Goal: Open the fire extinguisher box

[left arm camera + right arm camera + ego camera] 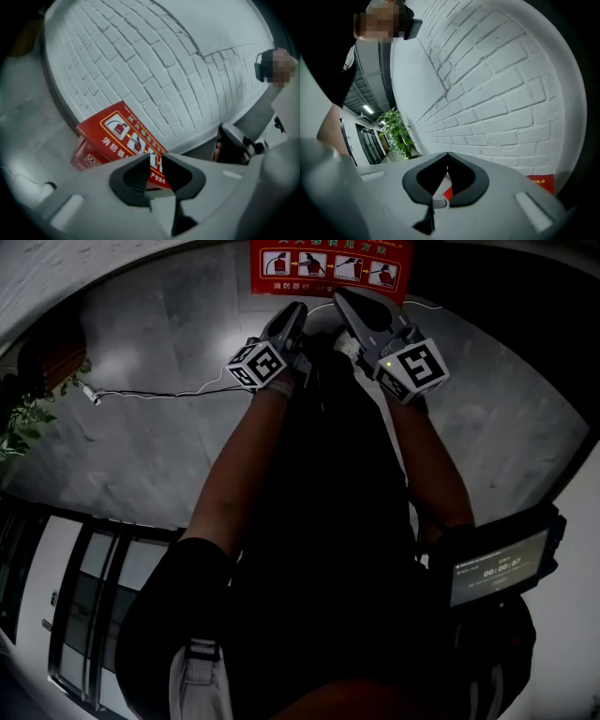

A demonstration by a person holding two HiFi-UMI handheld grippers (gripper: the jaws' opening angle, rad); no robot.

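Observation:
The red fire extinguisher box [330, 266] stands on the grey floor against the white brick wall, with picture instructions on its top. In the left gripper view the box [117, 136] lies just ahead and below, closed as far as I can tell. My left gripper [156, 159] stands open, with a narrow gap between its tips and nothing in it. In the head view the left gripper [298, 307] and the right gripper [339, 294] hover side by side just short of the box. The right gripper [447, 155] has its tips together, and only a corner of the box [541, 182] shows.
A thin cable [150, 392] runs across the floor to the left. A potted plant [23, 418] stands at the far left by dark glass doors [84, 596]. A device with a lit screen [497, 568] hangs at the person's right side. The white brick wall [154, 61] rises behind the box.

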